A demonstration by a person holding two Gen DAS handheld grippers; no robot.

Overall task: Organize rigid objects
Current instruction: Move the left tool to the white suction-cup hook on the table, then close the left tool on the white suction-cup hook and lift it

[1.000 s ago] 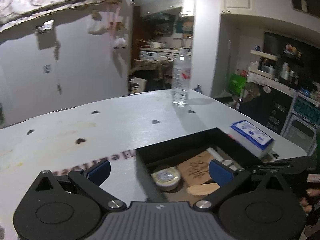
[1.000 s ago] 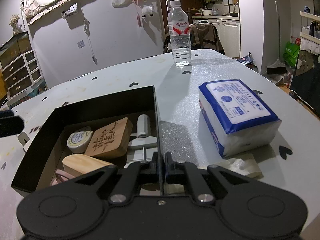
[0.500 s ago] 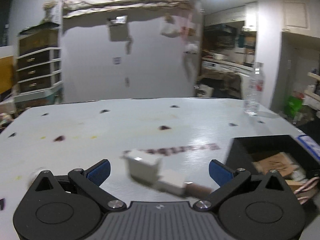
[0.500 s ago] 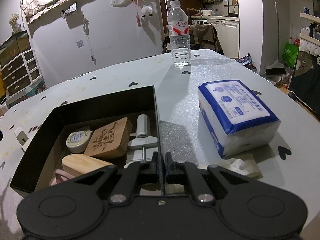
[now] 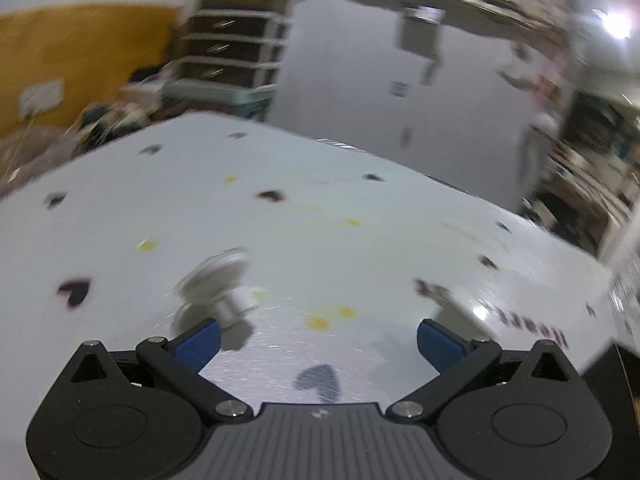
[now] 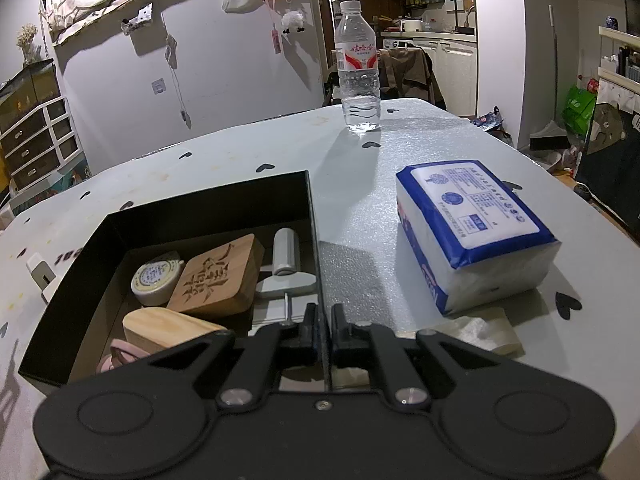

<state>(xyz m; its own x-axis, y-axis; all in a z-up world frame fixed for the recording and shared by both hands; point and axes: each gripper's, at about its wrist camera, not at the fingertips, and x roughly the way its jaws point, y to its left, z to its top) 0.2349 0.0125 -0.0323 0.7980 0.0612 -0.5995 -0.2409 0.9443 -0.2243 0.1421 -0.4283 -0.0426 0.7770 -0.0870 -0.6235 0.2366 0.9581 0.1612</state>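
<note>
My right gripper [image 6: 322,320] is shut on the thin right wall of the black box [image 6: 208,204]. Inside the box lie a round tin [image 6: 154,282], a carved wooden block [image 6: 218,276], a plain wooden piece [image 6: 168,326], a grey handled tool [image 6: 286,264] and a pink item [image 6: 120,354]. A small white block [image 6: 39,276] sits on the table just left of the box. In the blurred left wrist view my left gripper [image 5: 318,344] is open over the bare table [image 5: 320,220]. A white round object with a short stub [image 5: 218,280] lies just ahead of its left finger.
A blue-and-white tissue pack [image 6: 472,232] lies right of the box, with crumpled paper [image 6: 480,330] in front of it. A water bottle [image 6: 358,68] stands at the table's far edge. Drawers [image 6: 36,136] and a wall are beyond the table.
The left gripper has swung left, away from the box, past the small white block, and rolled; the white round object now lies by its left finger. The right gripper has not moved.
</note>
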